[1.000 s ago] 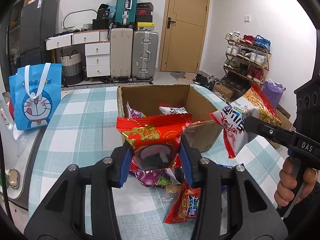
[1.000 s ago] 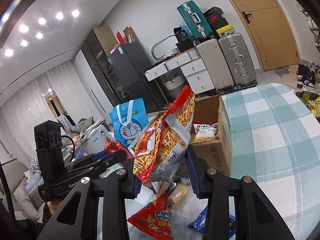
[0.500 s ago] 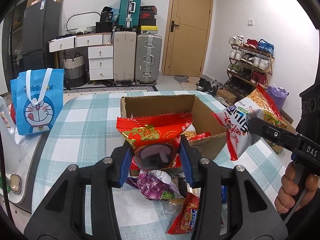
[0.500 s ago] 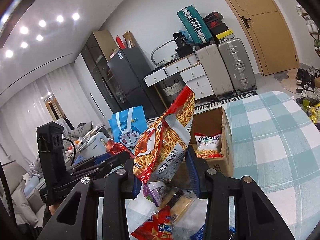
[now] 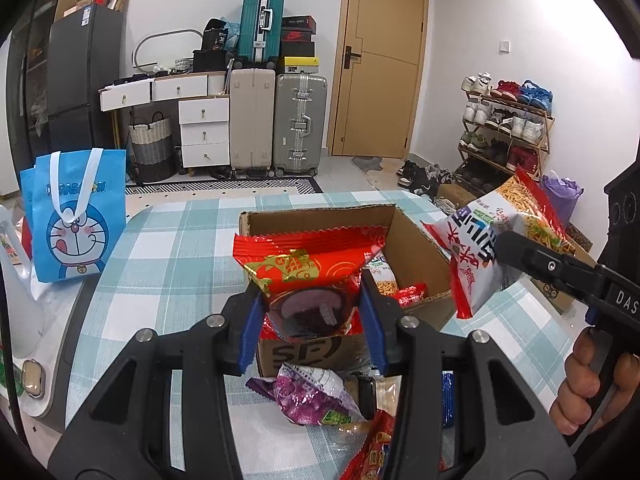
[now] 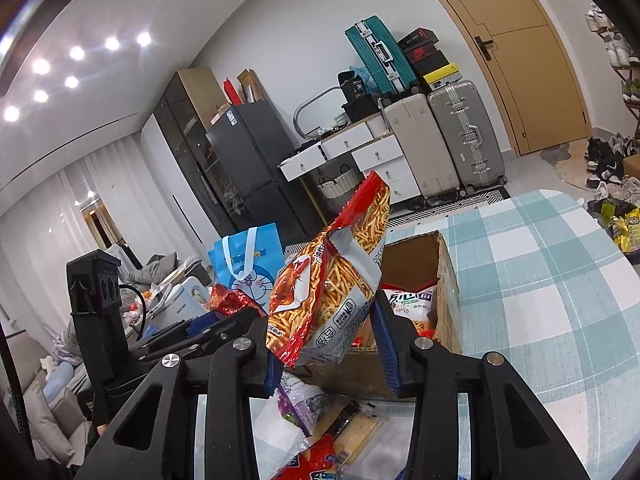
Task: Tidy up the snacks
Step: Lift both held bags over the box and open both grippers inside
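My left gripper (image 5: 312,320) is shut on a red snack packet with gold print (image 5: 304,268), held in the air just in front of the open cardboard box (image 5: 416,240). My right gripper (image 6: 326,346) is shut on a red-and-white bag of fried sticks (image 6: 336,284), held up beside the box (image 6: 444,280); the same bag (image 5: 488,240) shows at the right of the left wrist view. Inside the box lie a white-and-green bag (image 6: 408,302) and a small red packet (image 5: 412,294). Loose snacks, among them a purple packet (image 5: 308,396), lie on the table before the box.
The table wears a teal-and-white checked cloth (image 5: 160,272). A blue cartoon tote bag (image 5: 76,220) stands at its left edge. A person's hand (image 5: 580,392) grips the right tool's handle. Suitcases (image 5: 276,120), white drawers, a door and a shoe rack (image 5: 504,128) stand behind.
The left gripper has risen and drawn back a little with its red packet, so the box now sits lower and its inside shows more. The right gripper has barely moved.
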### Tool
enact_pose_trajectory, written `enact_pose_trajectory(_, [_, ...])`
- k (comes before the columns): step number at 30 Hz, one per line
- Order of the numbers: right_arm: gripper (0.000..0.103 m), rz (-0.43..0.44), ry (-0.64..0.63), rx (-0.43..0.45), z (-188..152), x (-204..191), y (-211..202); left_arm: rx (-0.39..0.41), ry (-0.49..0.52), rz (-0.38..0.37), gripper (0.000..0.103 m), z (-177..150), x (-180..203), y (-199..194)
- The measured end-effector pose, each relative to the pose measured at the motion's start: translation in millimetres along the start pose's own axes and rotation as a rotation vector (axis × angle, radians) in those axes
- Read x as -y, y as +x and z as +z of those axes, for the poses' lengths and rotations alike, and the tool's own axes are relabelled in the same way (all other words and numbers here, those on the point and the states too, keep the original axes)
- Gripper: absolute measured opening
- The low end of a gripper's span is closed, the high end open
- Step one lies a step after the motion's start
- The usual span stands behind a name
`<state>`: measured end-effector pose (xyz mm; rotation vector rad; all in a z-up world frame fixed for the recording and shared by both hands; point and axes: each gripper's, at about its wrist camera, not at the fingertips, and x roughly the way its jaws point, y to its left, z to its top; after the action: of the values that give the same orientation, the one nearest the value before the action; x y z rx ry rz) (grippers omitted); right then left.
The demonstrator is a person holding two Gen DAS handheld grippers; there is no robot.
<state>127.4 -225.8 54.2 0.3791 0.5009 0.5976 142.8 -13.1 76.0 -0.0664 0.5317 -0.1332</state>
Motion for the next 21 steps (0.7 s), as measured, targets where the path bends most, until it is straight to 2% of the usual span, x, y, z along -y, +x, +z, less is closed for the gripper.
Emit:
enact_pose_trajectory(10, [0.039, -0.024, 0.015, 0.016, 4, -1, -3, 0.001, -0.027, 0.018, 0.04, 12, -1, 17])
enact_pose_trajectory(21, [0.039, -0.049, 0.017, -0.011, 13, -5, 12, -0.008, -0.058, 0.046, 0.04, 25, -14, 47])
